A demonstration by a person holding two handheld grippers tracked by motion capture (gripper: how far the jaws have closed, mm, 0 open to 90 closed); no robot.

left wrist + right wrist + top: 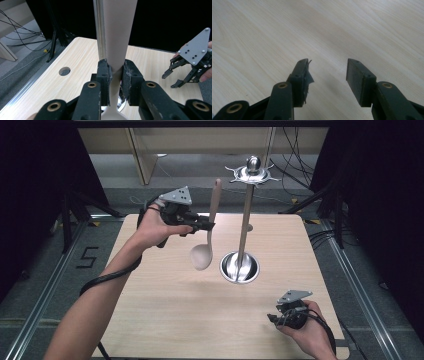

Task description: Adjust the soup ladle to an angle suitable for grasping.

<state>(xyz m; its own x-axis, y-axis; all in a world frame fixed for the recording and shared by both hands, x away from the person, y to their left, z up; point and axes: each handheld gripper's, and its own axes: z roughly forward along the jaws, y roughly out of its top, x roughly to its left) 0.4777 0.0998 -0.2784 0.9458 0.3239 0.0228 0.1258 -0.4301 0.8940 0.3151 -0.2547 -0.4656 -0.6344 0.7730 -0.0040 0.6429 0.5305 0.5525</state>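
Observation:
A pale beige spoon (206,240) hangs upright above the table, bowl down and handle up. My left gripper (210,225) is shut on its handle; in the left gripper view the black pads (103,75) pinch the narrow neck of the spoon (117,37). Just right of it stands a steel utensil stand (243,227), a pole on a round dish base with a spiked hook ring and ball on top. My right gripper (274,318) rests low near the table's front right, jaws open over bare wood (327,72).
The light wooden table (165,310) has a small round hole (64,71) near its far edge. Black stands and cables crowd the floor behind and beside the table. A metal rail runs along the floor at left.

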